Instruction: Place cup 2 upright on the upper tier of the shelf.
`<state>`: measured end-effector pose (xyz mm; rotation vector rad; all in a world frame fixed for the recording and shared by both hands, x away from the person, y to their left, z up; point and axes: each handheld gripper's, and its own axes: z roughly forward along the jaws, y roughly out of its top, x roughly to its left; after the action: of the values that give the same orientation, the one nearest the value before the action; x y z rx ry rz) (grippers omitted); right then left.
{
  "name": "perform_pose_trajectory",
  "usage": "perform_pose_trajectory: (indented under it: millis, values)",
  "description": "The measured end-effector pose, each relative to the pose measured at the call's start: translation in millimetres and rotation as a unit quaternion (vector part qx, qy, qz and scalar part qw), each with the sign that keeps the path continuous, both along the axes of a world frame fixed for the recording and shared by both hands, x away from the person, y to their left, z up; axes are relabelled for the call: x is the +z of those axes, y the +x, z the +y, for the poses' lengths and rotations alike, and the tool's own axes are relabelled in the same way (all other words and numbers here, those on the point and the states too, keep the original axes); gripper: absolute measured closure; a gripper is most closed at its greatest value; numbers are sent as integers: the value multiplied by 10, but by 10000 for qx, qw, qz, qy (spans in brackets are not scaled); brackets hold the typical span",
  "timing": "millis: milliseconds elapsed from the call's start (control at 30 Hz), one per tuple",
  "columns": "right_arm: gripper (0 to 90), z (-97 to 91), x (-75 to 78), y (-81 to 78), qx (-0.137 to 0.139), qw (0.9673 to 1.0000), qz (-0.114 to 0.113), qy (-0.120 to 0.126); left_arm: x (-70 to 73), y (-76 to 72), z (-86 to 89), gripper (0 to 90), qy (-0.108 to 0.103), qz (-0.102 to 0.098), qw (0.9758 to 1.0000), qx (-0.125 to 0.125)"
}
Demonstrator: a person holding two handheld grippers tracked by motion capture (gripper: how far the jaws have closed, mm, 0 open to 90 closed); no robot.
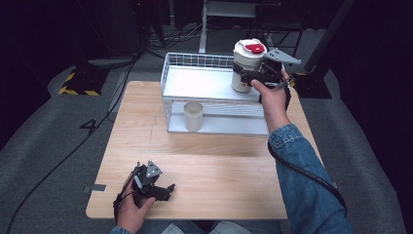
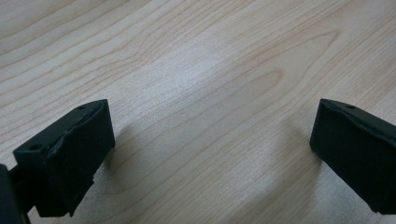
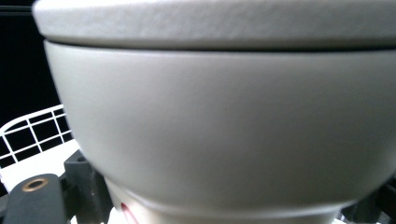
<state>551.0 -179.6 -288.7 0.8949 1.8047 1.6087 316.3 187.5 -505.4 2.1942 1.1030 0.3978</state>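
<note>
Gripping a lidded cup (image 1: 247,66), right gripper (image 1: 249,77) clamped around it, cup upright, lid up, left gripper (image 1: 168,189) spread wide on table (image 1: 219,170).

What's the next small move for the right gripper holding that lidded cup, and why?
Probably lower it a little. The right gripper grips the lidded cup at the right end of the rack's top shelf; whether its base already touches the shelf can't be told. Settle it before opening.
</note>
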Motion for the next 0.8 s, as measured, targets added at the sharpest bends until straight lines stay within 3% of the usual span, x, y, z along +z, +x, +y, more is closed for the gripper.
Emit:
perform_pose_trajectory:
  millis: [800]
  values:
    - [124,60,-47,-33,-59,9997,-21,-247,0,0,0,3,3,0,10000,-1]
